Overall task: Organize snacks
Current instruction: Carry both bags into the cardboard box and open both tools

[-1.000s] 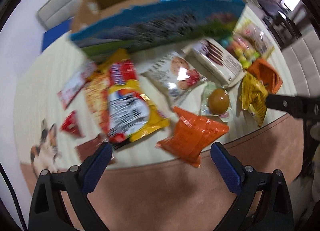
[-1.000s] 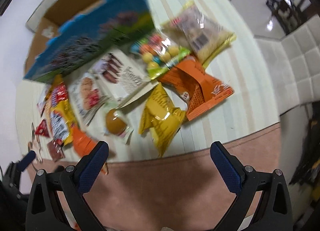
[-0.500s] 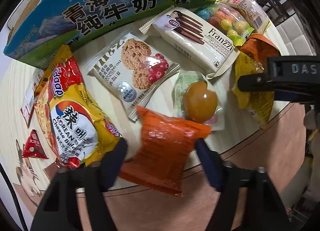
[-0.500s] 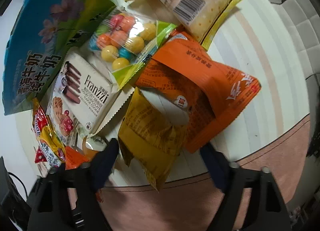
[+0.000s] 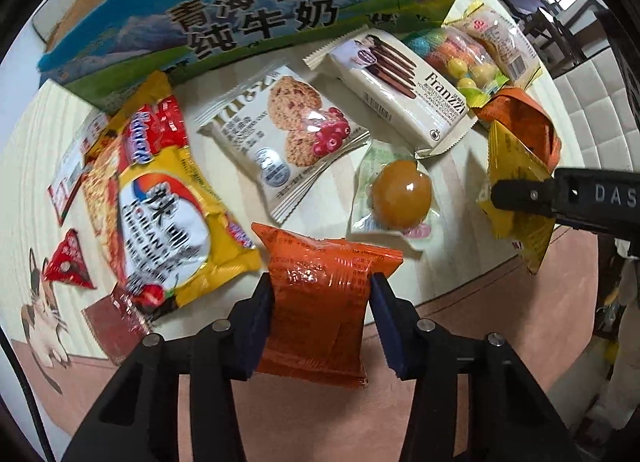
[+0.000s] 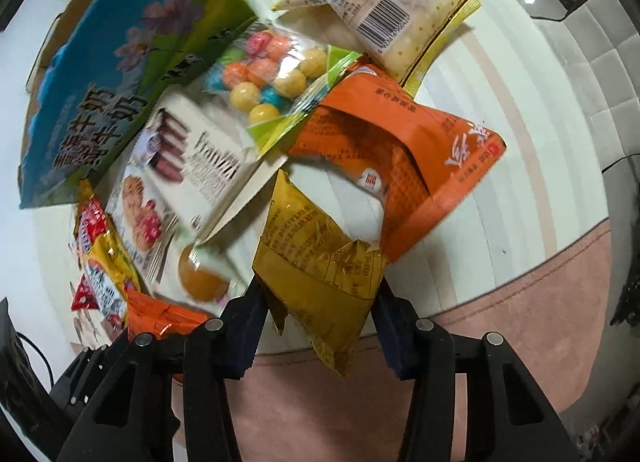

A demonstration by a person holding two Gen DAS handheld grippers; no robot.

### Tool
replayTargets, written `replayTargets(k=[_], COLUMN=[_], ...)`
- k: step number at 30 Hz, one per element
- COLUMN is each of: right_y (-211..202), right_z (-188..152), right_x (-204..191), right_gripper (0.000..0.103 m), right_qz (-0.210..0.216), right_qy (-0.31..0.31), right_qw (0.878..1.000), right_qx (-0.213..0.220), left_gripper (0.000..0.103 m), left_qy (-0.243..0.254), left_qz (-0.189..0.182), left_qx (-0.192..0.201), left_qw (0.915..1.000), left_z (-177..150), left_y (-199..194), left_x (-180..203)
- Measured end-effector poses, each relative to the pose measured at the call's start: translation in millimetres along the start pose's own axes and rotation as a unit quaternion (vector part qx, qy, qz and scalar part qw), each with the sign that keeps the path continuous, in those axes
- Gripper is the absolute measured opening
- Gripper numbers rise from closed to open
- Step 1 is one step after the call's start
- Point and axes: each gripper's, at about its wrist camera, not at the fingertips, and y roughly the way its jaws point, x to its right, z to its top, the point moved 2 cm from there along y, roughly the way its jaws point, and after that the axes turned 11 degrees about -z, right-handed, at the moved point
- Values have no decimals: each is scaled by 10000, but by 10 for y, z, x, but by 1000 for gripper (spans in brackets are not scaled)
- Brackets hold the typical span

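Change since a second ago: both grippers dropped from wide open above the pile onto separate packets. Left gripper (image 5: 322, 296) closing, jaws hard against both sides of the small orange packet (image 5: 320, 302), film creased between them — gripping. Right gripper (image 6: 320, 298) closing too, pads pressed into the crumpled yellow packet (image 6: 316, 274), also gripping. Neither packet looks lifted yet; both resting at the table's near edge, tails overhanging the pink floor at 6 o'clock.

Meaning for the task: two snacks secured at once, probably ready to lift and carry into the milk carton box (image 5: 256, 10) lying at 12 o'clock in the left view, 10 o'clock in the right view. Box opening barely visible, so room inside cannot be told.

Edges and room:
- Table edge (image 6: 520, 286) curving right under both grippers; open floor behind, free retreat toward 6.
- Left view: yellow noodle bag (image 5: 160, 206) touching the orange packet at 9–10 o'clock; egg packet (image 5: 400, 194) near at 1 o'clock; cookie packet (image 5: 288, 134) at 12. Straight lift safest.
- Right view: large orange bag (image 6: 400, 158) overlapping the yellow packet at 1 o'clock, may drag; wafer box (image 6: 200, 166) at 10, candy ball bag (image 6: 272, 78) at 11.
- Right gripper's arm crossing the left view at 3 o'clock; grippers near each other, collision risk if both swing inward.
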Motion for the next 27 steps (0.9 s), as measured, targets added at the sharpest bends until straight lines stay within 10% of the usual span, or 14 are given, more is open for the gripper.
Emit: replayTargets(k=[14,27], right_y=[-902,-1792], right_z=[-586,111], right_x=[-282,-798], right_gripper=[51,51], right_qz=[394,827], right_qy=[-339,-883], right_qw=[9960,9839], right_qx=[720,1315], left_gripper=[44,44], left_qy=[-107,-710], left_qz=[-181,-346], left_qx=[812,1304], left_qw=[9965,9883], left_z=[-300,1001], left_y=[-1195,-1709], left_x=[-74,-109])
